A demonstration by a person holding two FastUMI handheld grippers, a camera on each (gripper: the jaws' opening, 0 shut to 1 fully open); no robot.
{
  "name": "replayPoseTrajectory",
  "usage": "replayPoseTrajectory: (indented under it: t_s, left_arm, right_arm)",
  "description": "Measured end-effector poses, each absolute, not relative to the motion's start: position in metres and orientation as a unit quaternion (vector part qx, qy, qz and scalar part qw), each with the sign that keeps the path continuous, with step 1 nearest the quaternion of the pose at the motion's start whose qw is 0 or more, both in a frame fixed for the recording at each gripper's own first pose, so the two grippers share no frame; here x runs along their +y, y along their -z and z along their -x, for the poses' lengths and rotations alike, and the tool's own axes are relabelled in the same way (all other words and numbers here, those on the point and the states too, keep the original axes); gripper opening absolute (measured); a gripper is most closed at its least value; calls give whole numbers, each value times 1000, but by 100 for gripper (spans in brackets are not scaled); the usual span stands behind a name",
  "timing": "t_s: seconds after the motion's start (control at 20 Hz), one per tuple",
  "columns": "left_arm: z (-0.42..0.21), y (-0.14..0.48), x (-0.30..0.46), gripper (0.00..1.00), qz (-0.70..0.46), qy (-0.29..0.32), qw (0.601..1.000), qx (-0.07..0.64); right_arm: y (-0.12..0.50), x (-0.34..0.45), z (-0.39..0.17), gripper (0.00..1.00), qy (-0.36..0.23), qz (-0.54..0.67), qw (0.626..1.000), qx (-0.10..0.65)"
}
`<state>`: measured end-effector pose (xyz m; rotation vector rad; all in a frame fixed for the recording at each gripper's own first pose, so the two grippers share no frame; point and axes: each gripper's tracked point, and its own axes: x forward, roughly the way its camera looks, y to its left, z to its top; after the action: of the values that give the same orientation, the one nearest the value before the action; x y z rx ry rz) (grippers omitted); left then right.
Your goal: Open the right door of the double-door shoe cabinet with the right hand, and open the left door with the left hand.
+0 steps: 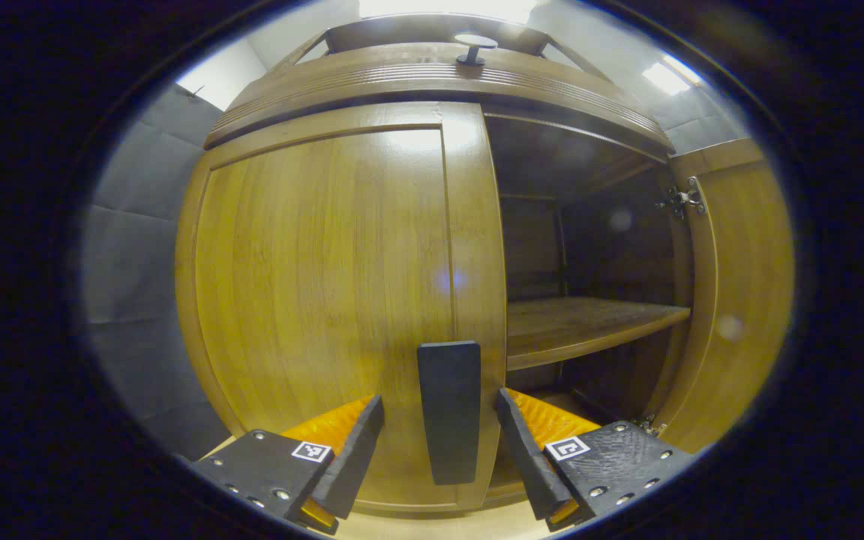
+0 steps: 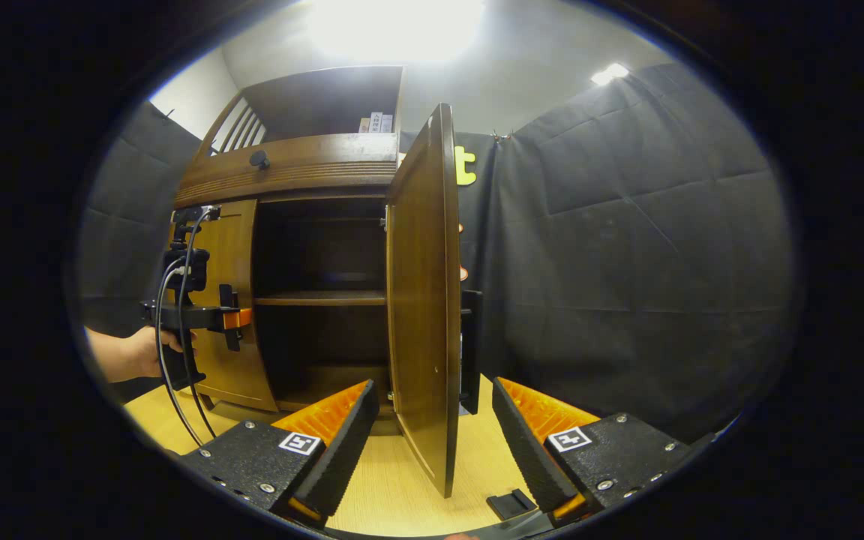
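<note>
The wooden shoe cabinet's left door [image 1: 327, 300] is closed, and its dark upright handle [image 1: 447, 420] stands between the fingers of my left gripper [image 1: 439, 405], which is open with a gap on each side. The right door [image 1: 739, 300] stands swung open, baring a shelf [image 1: 589, 322]. In the right gripper view that open right door [image 2: 424, 300] is edge-on between the spread fingers of my open right gripper [image 2: 433, 391], its handle [image 2: 471, 352] on the far face. A hand holds the left gripper [image 2: 231, 319] at the left door [image 2: 229, 300].
A small knob [image 1: 475, 46] sits on the cabinet top, under an upper shelf holding a few books [image 2: 376, 122]. Black cloth wall [image 2: 627, 262] hangs behind and to the right. A small black piece [image 2: 511, 504] lies on the light wooden floor [image 2: 394, 480].
</note>
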<state>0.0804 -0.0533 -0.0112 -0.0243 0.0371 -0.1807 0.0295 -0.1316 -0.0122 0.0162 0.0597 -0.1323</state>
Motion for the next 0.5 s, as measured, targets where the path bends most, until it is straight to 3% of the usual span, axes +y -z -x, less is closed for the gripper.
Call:
replayPoseTrajectory:
  t_s: [0.15,0.3,0.4,0.5]
  left_arm:
    - [-77,11,-59,33,36,99,994,19]
    - [-76,14,-60,28,39,98,994,28]
    - [-68,13,-60,10,39,102,994,29]
    - [-64,11,-61,22,41,107,993,30]
  right_arm:
    - [7,-124,-31,94,59,-13,998,28]
    - [6,-116,-30,94,55,-9,998,25]
    - [6,-113,-31,94,52,-8,998,25]
    - [5,-112,-30,94,57,-3,998,25]
